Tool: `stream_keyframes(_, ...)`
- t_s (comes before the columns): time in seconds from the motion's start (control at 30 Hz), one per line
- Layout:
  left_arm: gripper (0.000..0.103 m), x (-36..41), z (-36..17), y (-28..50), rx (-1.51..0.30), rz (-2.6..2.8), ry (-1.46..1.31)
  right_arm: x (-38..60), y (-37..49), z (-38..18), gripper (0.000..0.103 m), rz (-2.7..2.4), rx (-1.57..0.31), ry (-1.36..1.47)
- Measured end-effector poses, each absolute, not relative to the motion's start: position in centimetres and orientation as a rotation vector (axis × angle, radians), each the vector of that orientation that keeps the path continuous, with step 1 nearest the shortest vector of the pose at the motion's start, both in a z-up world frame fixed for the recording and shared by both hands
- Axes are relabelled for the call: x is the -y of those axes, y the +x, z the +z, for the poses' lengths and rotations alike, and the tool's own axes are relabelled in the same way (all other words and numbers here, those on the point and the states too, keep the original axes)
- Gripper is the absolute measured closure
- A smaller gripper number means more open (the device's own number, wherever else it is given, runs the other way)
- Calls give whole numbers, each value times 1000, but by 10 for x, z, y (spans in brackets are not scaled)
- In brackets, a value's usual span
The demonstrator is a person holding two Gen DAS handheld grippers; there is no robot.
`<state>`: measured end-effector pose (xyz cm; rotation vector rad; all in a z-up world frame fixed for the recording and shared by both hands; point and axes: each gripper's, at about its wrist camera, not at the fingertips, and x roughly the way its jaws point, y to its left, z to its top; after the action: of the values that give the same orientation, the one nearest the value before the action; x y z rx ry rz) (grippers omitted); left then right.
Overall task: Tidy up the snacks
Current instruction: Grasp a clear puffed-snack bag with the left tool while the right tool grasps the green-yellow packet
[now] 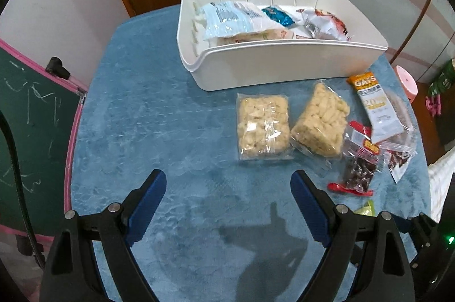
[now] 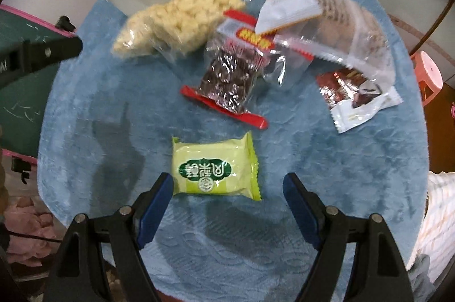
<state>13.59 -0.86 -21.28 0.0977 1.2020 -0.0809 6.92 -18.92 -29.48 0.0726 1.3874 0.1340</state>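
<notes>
A white bin (image 1: 284,66) stands at the back of the blue table and holds several snack packs. In front of it lie two clear packs of puffed rice cakes (image 1: 263,128), an oats bar (image 1: 375,105) and a red-ended pack of dark snacks (image 1: 357,171). My left gripper (image 1: 229,182) is open and empty, short of the rice cakes. My right gripper (image 2: 229,185) is open, with a green packet (image 2: 216,168) lying flat just ahead of its fingertips, close to the left one. Beyond it lie the dark snack pack (image 2: 227,80), a brown-and-white packet (image 2: 355,100) and the rice cakes (image 2: 176,20).
The blue cloth covers a round table (image 1: 142,131). A green chalkboard with a pink frame (image 1: 28,117) stands to the left. A pink stool (image 1: 406,80) stands to the right. A wooden door and shelf are behind the bin.
</notes>
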Motion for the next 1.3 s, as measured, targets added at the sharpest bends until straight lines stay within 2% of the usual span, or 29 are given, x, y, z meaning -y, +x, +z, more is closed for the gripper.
stream_keyframes(0.17, 14, 11, -230, 159, -1248, -95, 87, 178, 74, -302, 17, 130, -1386, 31)
stream_keyframes(0.37, 15, 23, -258, 182, -1325, -121, 86, 158, 67, -306, 22, 125, -1349, -91)
stream_keyframes(0.53, 14, 33, -279, 194, -1379, -146, 91, 156, 66, -306, 23, 130, -1356, -80)
stream_keyframes(0.87, 14, 49, -290, 217, -1383, -185, 64, 164, 76, -299, 23, 130, -1359, -61)
stream_keyframes(1.13, 15, 43, -306, 238, -1399, -163, -75, 158, 87, -300, 23, 135, -1346, -80)
stream_keyframes(1.17, 16, 43, -306, 239, -1392, -159, -80, 158, 87, -300, 23, 137, -1343, -83)
stream_keyframes(1.23, 24, 39, -305, 240, -1371, -150, -94, 157, 86, -300, 29, 137, -1334, -90)
stream_keyframes(1.27, 36, 39, -301, 241, -1354, -151, -115, 159, 85, -299, 30, 137, -1331, -93)
stream_keyframes(1.3, 52, 36, -300, 243, -1343, -160, -141, 159, 85, -298, 34, 137, -1327, -97)
